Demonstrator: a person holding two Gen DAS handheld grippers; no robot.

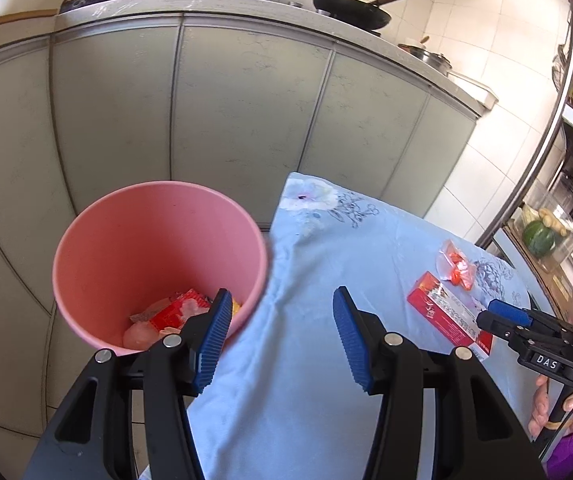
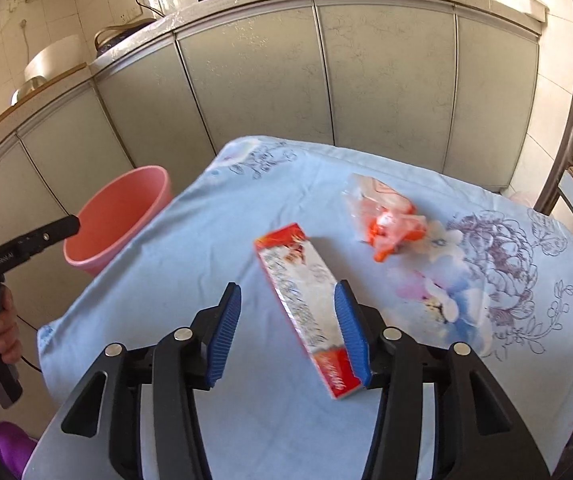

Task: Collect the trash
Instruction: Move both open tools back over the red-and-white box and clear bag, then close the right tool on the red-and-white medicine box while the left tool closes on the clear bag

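We see the pink bin point(image 1: 158, 240) upright beside the cloth, red wrappers point(image 1: 174, 314) crumpled at its bottom. On the cloth lies a long red-and-white box point(image 2: 306, 312), flat; just beyond it, a crinkled clear-and-orange wrapper point(image 2: 382, 216).

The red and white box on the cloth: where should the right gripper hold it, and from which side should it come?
Grip the box across its narrow width, near the middle, coming from above. It lies flat on the cloth and is long and thin, so only its long edges fit between the jaws.
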